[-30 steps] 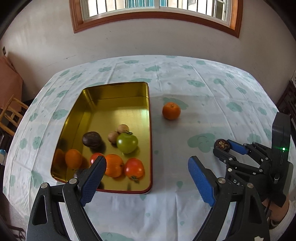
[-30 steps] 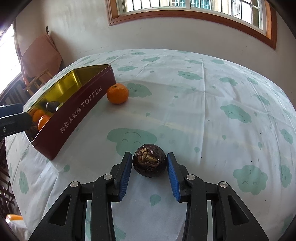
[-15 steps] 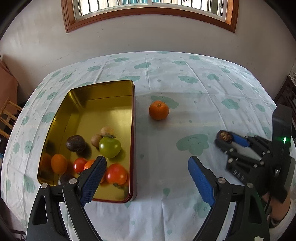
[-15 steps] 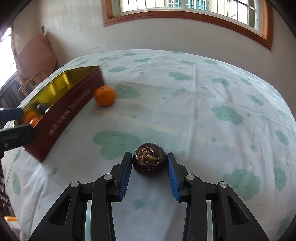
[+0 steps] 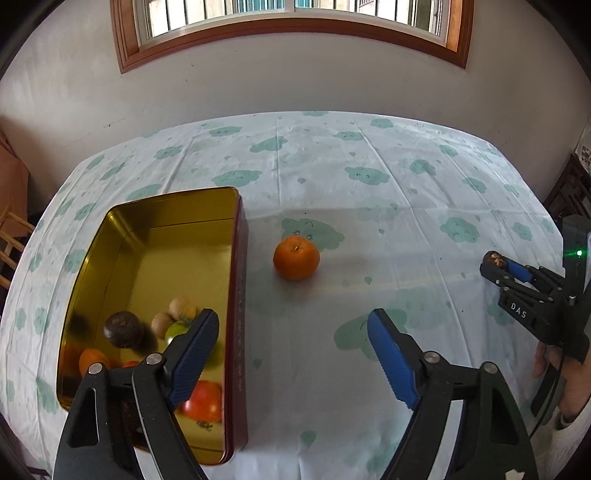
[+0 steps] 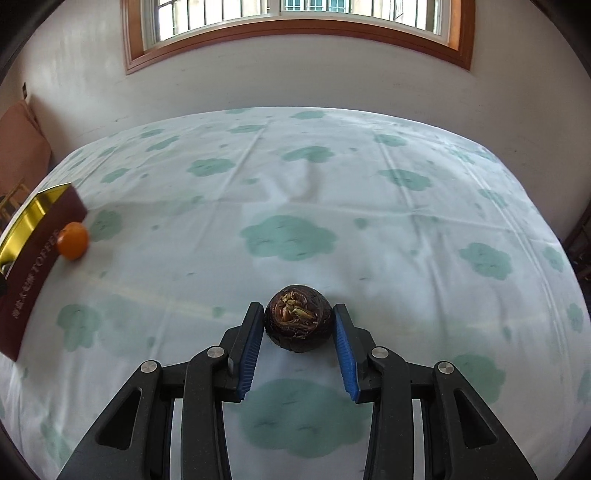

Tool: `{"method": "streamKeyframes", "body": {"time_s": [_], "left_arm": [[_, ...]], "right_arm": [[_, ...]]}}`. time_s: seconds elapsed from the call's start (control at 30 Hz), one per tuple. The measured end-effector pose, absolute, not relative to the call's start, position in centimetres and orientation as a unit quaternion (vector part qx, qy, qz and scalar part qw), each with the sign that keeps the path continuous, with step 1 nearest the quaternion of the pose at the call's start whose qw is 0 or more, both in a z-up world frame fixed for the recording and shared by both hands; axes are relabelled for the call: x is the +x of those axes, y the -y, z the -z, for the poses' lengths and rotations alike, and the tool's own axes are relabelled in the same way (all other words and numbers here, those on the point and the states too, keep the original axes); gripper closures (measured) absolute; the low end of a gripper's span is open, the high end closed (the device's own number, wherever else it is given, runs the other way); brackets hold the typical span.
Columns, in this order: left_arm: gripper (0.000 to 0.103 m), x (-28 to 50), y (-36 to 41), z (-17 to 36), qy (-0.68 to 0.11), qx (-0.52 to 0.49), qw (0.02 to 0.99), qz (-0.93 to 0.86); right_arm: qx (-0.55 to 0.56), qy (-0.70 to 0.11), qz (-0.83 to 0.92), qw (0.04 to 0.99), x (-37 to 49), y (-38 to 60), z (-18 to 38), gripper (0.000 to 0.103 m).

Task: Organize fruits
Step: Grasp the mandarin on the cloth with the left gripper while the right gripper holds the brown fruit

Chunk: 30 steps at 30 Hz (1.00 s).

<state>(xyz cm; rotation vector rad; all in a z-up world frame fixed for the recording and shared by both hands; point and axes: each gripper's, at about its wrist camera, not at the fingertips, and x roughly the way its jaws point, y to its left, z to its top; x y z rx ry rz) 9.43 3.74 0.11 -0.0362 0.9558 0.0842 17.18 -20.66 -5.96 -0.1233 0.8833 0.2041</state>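
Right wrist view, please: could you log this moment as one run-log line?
right gripper: shut on dark round fruit | left gripper: open, empty | orange: on tablecloth beside tin | tin: holds several fruits

Daylight from the window (image 5: 291, 22) (fisheye-bent edges); the tin's (image 5: 236, 295) contents look perhaps motion-blurred.

Standing far off: a pale plaster wall (image 5: 295, 85), scuffed and faintly cracked. Running along its top: a wood-framed window (image 5: 291, 33), letting daylight in through barred panes. Covering the table: a white tablecloth (image 6: 332, 192) printed with green clouds, creasing along its folds. Showing at the left edge: a wooden chair (image 5: 9, 240). Peeking in at the far right: dark wooden furniture (image 5: 570, 188).
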Motion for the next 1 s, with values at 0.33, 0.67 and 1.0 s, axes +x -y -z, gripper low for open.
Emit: {"method": "streamKeyframes", "body": {"time_s": [0.33, 0.67, 1.0], "left_arm": [[0.031, 11.8, -3.2, 1.2, -0.476, -0.023, 0.879, -0.028], [0.040, 14.8, -3.9, 2.7, -0.499, -0.043, 0.865, -0.023], [0.046, 17.8, -4.2, 3.8, -0.510, -0.028, 0.859, -0.031]], "right_arm": [[-0.060, -0.427, -0.091, 0.898, 19.6, 21.9, 6.1, 0.064], [-0.058, -0.427, -0.090, 0.898, 19.7, 22.1, 6.2, 0.064], [-0.056, -0.427, -0.090, 0.898, 19.8, 22.1, 6.2, 0.064]]}}
